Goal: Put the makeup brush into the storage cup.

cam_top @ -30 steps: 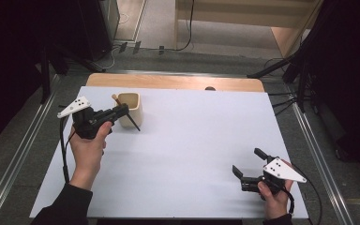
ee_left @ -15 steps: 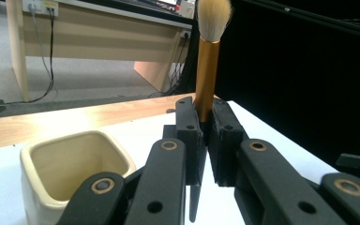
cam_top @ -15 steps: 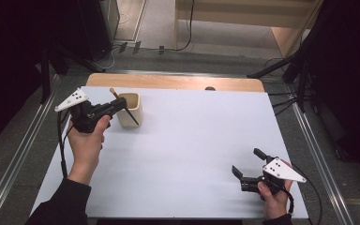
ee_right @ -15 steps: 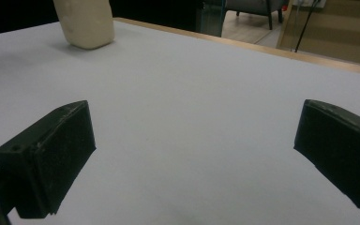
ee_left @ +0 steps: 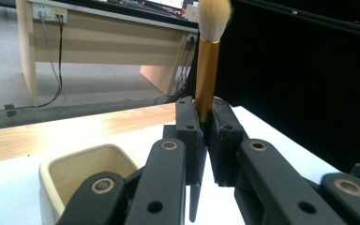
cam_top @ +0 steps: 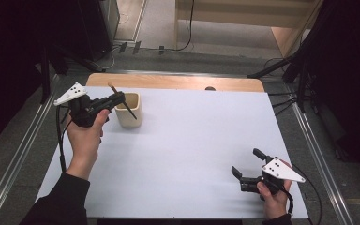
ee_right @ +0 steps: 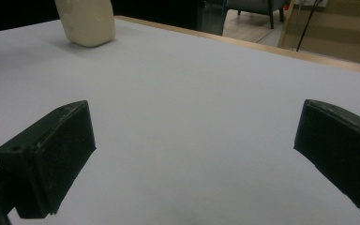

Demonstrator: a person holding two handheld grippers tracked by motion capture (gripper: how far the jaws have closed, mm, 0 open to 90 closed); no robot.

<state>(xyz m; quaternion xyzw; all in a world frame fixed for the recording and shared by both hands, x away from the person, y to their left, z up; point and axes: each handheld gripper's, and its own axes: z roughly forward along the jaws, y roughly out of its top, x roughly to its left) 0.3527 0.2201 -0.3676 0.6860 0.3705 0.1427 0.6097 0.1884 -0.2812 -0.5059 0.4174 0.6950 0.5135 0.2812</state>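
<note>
Gripping a brush [ee_left: 205, 70], left gripper [cam_top: 118, 99] beside cup [cam_top: 130, 110].

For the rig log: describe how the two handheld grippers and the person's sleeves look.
Both the left gripper and the right gripper are black, each with two blocky flat-faced jaws on linked bars with brass-coloured pivots. Each carries a pale grey three-cornered plate with dark dots and trails a black cable. The sleeves are dark.

Even overhead light, table [cam_top: 183, 154] bright w/ soft shadows, surroundings dark. Right gripper view: jaws blurry up close, cup [ee_right: 85, 21] soft. High view sharp.
</note>
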